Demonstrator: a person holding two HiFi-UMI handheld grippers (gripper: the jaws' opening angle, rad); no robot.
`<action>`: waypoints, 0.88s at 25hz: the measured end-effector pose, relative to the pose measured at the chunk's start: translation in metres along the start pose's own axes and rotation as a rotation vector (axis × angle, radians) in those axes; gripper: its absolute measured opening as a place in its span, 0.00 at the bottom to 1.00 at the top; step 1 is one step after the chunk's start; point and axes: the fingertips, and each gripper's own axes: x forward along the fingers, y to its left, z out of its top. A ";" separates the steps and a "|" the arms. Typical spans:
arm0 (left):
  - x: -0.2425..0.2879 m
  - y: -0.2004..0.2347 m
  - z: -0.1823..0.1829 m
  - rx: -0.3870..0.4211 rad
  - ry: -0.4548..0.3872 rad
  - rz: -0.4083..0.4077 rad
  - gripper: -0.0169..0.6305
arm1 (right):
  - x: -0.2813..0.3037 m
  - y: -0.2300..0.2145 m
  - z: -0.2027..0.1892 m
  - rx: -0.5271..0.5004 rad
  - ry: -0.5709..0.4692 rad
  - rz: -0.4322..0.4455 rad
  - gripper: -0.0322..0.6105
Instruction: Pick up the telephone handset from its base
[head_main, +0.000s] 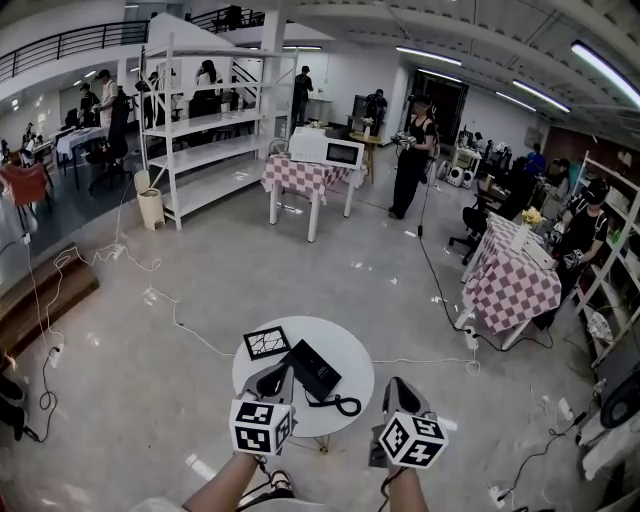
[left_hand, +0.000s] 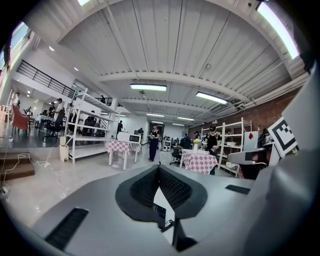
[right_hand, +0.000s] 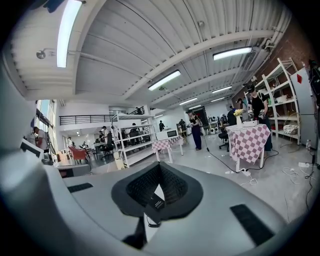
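Risk no. 1 is the coiled cord (head_main: 346, 406): the telephone handset (head_main: 306, 360) sits on its base (head_main: 324, 380), one black block mid-way on the round white table (head_main: 355, 362), so a quick lift could drag the base along or snag a jaw. Left gripper (head_main: 275, 376) hovers at the near-left edge just short of the phone and right gripper (head_main: 397, 388) at the near-right rim, both closed & empty, so approaching w/o opening would only shove the phone. Marker card (head_main: 266, 343) lies just beside it; floor cables (head_main: 180, 325) trail nearby, people well apart.
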 end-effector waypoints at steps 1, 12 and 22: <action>0.004 0.003 0.001 0.000 0.001 -0.001 0.05 | 0.005 0.000 0.001 0.000 0.001 -0.001 0.09; 0.054 0.038 0.011 -0.014 0.007 -0.004 0.05 | 0.061 0.002 0.013 -0.016 0.011 -0.015 0.09; 0.103 0.072 0.021 -0.043 0.010 0.003 0.05 | 0.121 0.012 0.031 -0.050 0.023 -0.002 0.09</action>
